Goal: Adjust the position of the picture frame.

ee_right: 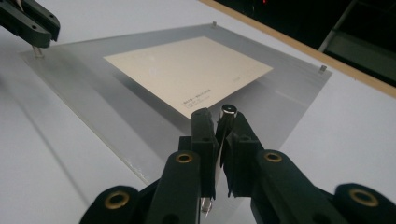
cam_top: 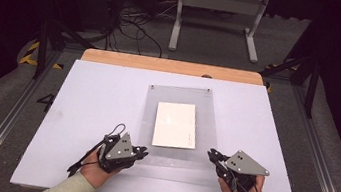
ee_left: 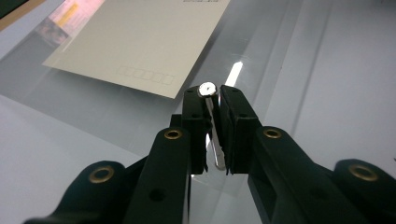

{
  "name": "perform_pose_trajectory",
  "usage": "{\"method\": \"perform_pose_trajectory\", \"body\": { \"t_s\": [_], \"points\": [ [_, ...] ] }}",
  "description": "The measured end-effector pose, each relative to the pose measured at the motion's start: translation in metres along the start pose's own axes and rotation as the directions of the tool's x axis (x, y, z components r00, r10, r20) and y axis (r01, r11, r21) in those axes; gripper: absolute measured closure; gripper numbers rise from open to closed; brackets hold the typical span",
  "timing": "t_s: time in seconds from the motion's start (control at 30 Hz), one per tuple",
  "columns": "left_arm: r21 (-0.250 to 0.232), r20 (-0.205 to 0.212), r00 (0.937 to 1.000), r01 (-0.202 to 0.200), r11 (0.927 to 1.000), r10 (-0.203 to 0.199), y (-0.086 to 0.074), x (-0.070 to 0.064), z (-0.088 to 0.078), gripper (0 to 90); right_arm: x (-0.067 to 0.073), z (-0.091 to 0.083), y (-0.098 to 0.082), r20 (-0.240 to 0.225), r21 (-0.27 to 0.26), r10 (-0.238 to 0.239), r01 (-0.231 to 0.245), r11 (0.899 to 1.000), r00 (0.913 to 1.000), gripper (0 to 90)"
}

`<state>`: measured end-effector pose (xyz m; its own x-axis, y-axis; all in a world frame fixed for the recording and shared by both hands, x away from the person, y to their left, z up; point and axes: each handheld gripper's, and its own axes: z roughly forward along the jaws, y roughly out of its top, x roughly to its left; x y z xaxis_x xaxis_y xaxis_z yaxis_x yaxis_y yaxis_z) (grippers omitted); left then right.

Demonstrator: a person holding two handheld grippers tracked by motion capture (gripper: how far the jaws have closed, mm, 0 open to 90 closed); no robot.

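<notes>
A clear acrylic sheet point(cam_top: 181, 95) lies flat on the white tabletop with a cream card point(cam_top: 175, 124) at its centre. My left gripper point(cam_top: 143, 151) is at the sheet's near left corner, shut on a small silver pin point(ee_left: 207, 88) whose round head shows between the jaw tips point(ee_left: 212, 91). At the near right corner my right gripper point(cam_top: 211, 155) is shut on a short metal stud point(ee_right: 229, 110), upright between its jaws point(ee_right: 219, 114). The right gripper view also shows the left gripper point(ee_right: 28, 21) with its pin standing on the sheet's corner.
Two small studs point(cam_top: 152, 87) point(cam_top: 208, 89) sit in the sheet's far corners. The white tabletop point(cam_top: 93, 95) ends in a wooden strip point(cam_top: 172, 66) at the back. Beyond it are a white desk frame point(cam_top: 215, 11) and cables point(cam_top: 128, 24) on the floor.
</notes>
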<state>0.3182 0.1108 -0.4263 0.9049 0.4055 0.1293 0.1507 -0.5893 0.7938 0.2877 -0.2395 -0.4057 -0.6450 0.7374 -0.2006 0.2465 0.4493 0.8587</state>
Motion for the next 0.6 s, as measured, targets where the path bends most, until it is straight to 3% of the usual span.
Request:
{"method": "perform_pose_trajectory", "body": {
  "t_s": [0.1, 0.2, 0.33, 0.47, 0.53, 0.6],
  "points": [
    [0.009, -0.003, 1.0000, -0.007, 0.9999, 0.007, 0.000, -0.002, 0.001, 81.8, -0.005, 0.001, -0.004, -0.013, 0.011, 0.025, -0.025, 1.000, 0.9996, 83.7],
    [0.010, -0.021, 0.9998, 0.005, 0.9999, -0.004, -0.002, 0.002, -0.001, 81.8, -0.004, 0.004, -0.006, -0.039, 0.019, 0.028, -0.027, 0.999, 0.9988, 83.4],
    [0.019, -0.044, 0.9985, 0.033, 0.9993, -0.032, -0.003, 0.008, 0.003, 82.2, -0.007, 0.017, -0.006, -0.038, 0.029, 0.038, -0.037, 0.999, 0.9986, 83.4],
    [0.028, -0.059, 0.9949, 0.084, 0.9961, -0.082, -0.004, 0.018, 0.009, 83.0, -0.012, 0.031, -0.008, -0.037, 0.042, 0.053, -0.052, 0.998, 0.9979, 83.5],
    [0.035, -0.049, 0.9917, 0.121, 0.9921, -0.119, -0.007, 0.024, 0.014, 83.9, -0.014, 0.037, -0.009, -0.034, 0.051, 0.058, -0.056, 0.997, 0.9978, 83.6],
    [0.065, -0.042, 0.9907, 0.132, 0.9892, -0.129, -0.010, 0.027, 0.023, 84.5, -0.017, 0.045, -0.014, -0.038, 0.071, 0.072, -0.069, 0.995, 0.9967, 83.8]
  ]
}}
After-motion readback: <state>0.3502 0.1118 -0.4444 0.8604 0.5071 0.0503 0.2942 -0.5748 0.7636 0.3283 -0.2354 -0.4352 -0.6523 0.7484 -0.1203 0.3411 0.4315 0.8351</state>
